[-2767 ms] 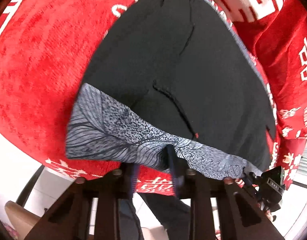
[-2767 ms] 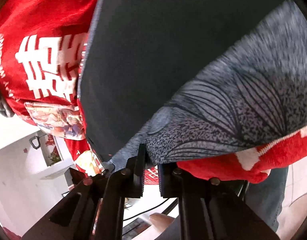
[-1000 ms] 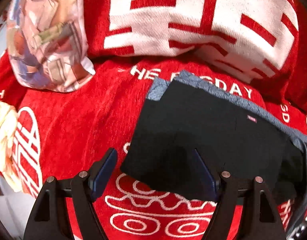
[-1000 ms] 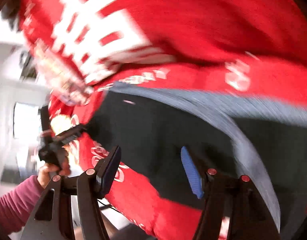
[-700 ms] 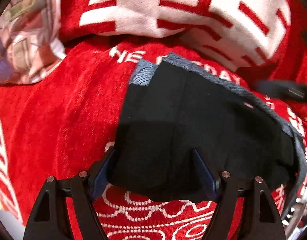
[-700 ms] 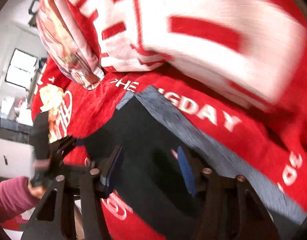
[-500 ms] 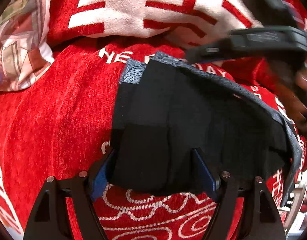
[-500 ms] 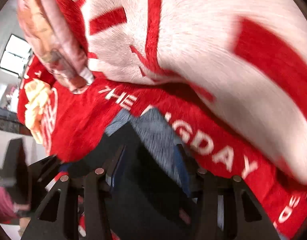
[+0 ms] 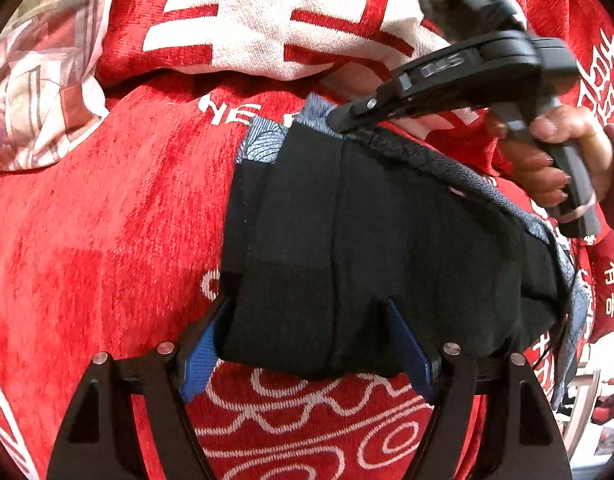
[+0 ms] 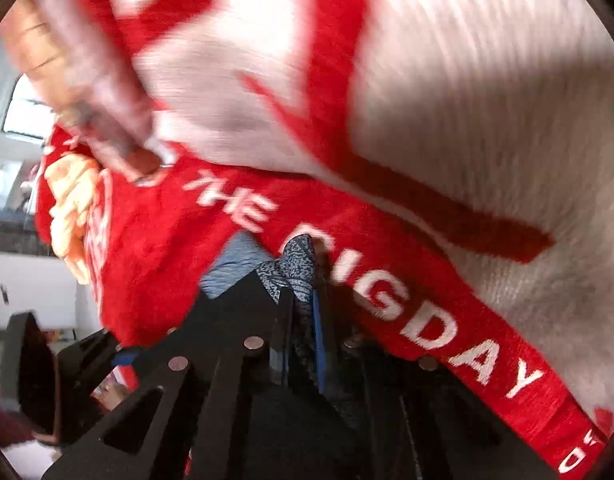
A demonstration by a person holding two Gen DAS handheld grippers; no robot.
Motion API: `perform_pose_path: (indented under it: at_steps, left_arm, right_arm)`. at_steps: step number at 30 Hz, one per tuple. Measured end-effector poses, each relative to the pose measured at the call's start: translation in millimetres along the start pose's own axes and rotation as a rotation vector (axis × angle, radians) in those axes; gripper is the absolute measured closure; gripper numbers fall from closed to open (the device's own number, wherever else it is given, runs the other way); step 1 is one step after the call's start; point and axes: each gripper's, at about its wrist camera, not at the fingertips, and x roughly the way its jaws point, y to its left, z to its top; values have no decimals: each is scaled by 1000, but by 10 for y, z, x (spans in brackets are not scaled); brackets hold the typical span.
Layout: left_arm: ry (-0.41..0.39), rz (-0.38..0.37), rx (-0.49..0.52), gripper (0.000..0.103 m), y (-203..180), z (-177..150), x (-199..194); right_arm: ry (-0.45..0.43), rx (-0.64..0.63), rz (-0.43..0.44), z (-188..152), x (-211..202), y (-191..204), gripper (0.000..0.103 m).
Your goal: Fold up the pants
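The folded black pants (image 9: 387,248) with a grey patterned waistband (image 9: 447,164) lie on the red blanket (image 9: 107,240). My left gripper (image 9: 303,344) is open, its blue-padded fingers (image 9: 199,356) straddling the near edge of the pants. My right gripper (image 9: 339,120) reaches in from the upper right and is shut on the grey patterned far corner. In the right wrist view that grey fabric (image 10: 297,276) is pinched between the closed fingers of my right gripper (image 10: 303,304).
A white and red cushion (image 9: 287,20) lies behind the pants, also filling the right wrist view (image 10: 447,100). A pale patterned pillow (image 9: 35,80) is at the upper left. The blanket shows white lettering (image 10: 407,312).
Both grippers let go of the waistband after folding. My right gripper swung to the far corner and closed on the grey edge. My left gripper moved in over the near edge, open.
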Motion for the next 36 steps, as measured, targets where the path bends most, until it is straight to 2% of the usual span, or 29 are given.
perform_pose_path:
  at_steps: [3, 5, 6, 8, 10, 12, 14, 17, 18, 19, 20, 21, 25, 30, 34, 36]
  left_arm:
    - [0, -30, -25, 25, 5, -86, -146]
    - [-2, -23, -32, 25, 15, -195, -265]
    - [1, -7, -31, 25, 22, -238, -298]
    - [17, 32, -48, 25, 61, -311, -351]
    - [27, 47, -74, 25, 124, -342, -390]
    - [17, 65, -81, 25, 110, -343, -481]
    - [7, 84, -64, 25, 39, -325, -544]
    - [1, 102, -32, 25, -132, -234, -608]
    - [-1, 105, -17, 25, -204, -191, -622]
    - [-5, 110, 3, 25, -290, -165, -635]
    - [-7, 115, 26, 25, -360, -137, -635]
    - [-5, 117, 55, 25, -487, -106, -639]
    - [34, 86, 127, 25, -916, -6, -513]
    - [151, -25, 171, 25, -1669, -73, -192]
    - [234, -99, 199, 25, -2317, -132, 136]
    - [260, -109, 231, 25, -2646, -173, 298]
  right_arm:
    - [-26, -40, 89, -38, -221, 228, 93]
    - [-29, -86, 133, -28, -290, 411, 93]
    - [-17, -109, 112, -13, -252, 471, 94]
    - [18, -151, -24, 35, -8, 535, 94]
    - [41, -118, -109, 49, 238, 451, 92]
    - [-13, -30, -97, 43, 262, 367, 86]
    - [-44, 38, -77, 4, 126, 322, 82]
    - [-96, 24, -112, -183, -248, 337, 78]
    - [-120, 38, -125, -293, -414, 308, 71]
    - [-138, 61, -132, -392, -528, 277, 59]
    - [-159, 100, -138, -496, -658, 231, 54]
    - [-181, 140, -136, -671, -817, 145, 50]
    - [-222, 309, -139, -1496, -1239, -183, 50]
    - [-257, 598, -130, -2962, -1634, -729, 50]
    - [-277, 816, -121, -4142, -1746, -981, 50]
    - [-289, 902, -112, -4715, -1814, -1085, 50]
